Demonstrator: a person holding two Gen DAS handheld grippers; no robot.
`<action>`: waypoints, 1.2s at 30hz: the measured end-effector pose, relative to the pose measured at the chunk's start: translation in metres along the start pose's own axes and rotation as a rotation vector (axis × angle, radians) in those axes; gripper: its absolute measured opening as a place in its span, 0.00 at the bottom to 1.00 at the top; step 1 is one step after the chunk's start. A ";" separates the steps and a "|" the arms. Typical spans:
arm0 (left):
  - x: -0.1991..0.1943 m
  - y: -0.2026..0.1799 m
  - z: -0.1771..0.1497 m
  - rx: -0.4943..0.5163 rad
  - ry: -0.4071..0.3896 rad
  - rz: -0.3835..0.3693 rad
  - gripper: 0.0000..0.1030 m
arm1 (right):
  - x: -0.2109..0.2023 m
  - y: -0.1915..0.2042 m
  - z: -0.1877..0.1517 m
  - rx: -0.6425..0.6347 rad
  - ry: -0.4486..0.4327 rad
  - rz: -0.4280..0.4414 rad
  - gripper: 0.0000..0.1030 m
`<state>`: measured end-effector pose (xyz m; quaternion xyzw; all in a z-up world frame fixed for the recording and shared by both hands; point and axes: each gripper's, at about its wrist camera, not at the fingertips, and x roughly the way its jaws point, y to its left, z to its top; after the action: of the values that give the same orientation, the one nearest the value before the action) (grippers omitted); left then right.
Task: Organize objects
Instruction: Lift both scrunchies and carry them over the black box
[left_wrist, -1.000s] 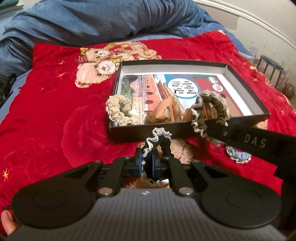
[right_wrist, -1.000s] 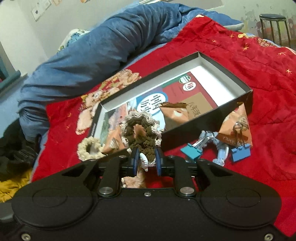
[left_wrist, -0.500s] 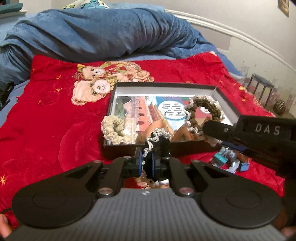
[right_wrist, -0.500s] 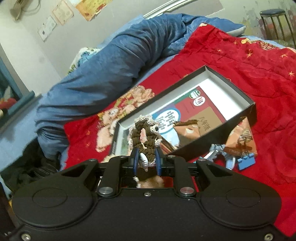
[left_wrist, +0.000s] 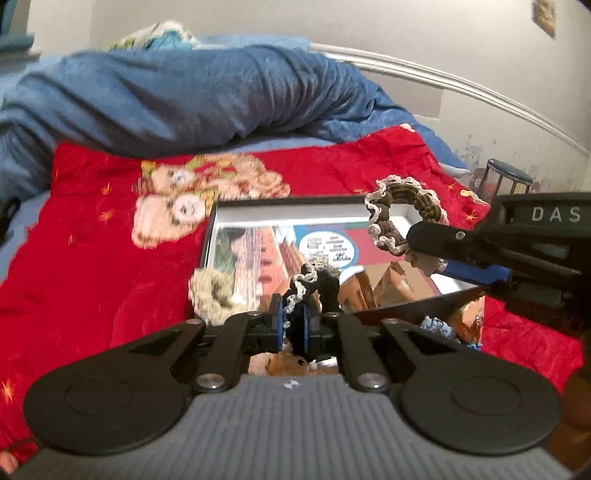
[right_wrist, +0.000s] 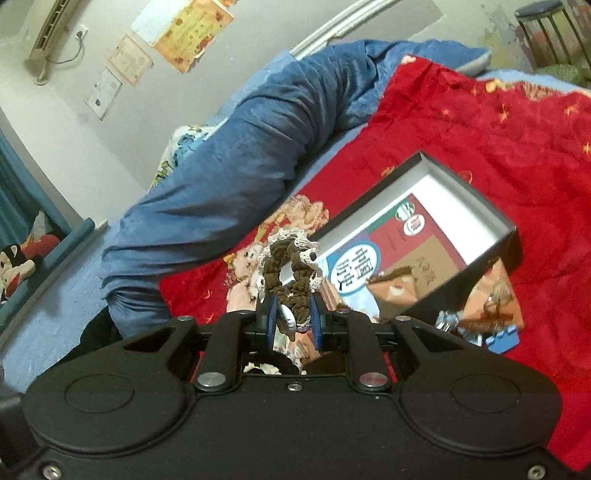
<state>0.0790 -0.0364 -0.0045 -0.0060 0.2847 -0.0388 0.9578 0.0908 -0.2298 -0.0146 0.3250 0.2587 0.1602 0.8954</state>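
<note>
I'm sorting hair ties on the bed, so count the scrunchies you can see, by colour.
black scrunchie, white trim: 1
brown scrunchie, cream trim: 1
beige scrunchie: 1
light blue scrunchie: 1
Total: 4 plainly visible; a fuzzy thing under the left gripper is too hidden to count.

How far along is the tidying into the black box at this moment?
Done: a beige scrunchie and brown packets already lie in the black box. In hand: the left tool is shut on a black scrunchie, the right tool on a brown scrunchie, both held over the box. Left: binder clips, one more packet and a light blue scrunchie outside on the red blanket.
</note>
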 end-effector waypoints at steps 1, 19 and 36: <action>0.000 -0.002 0.001 0.017 -0.005 -0.001 0.12 | -0.001 0.000 0.001 0.002 -0.002 0.004 0.18; 0.003 -0.014 0.030 0.105 -0.078 -0.116 0.12 | -0.005 -0.018 0.038 0.091 -0.014 0.214 0.18; 0.052 -0.004 0.072 0.080 -0.113 -0.181 0.12 | 0.002 -0.053 0.087 -0.014 -0.050 0.073 0.18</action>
<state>0.1613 -0.0455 0.0281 0.0041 0.2269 -0.1361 0.9643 0.1486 -0.3114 0.0064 0.3318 0.2231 0.1862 0.8975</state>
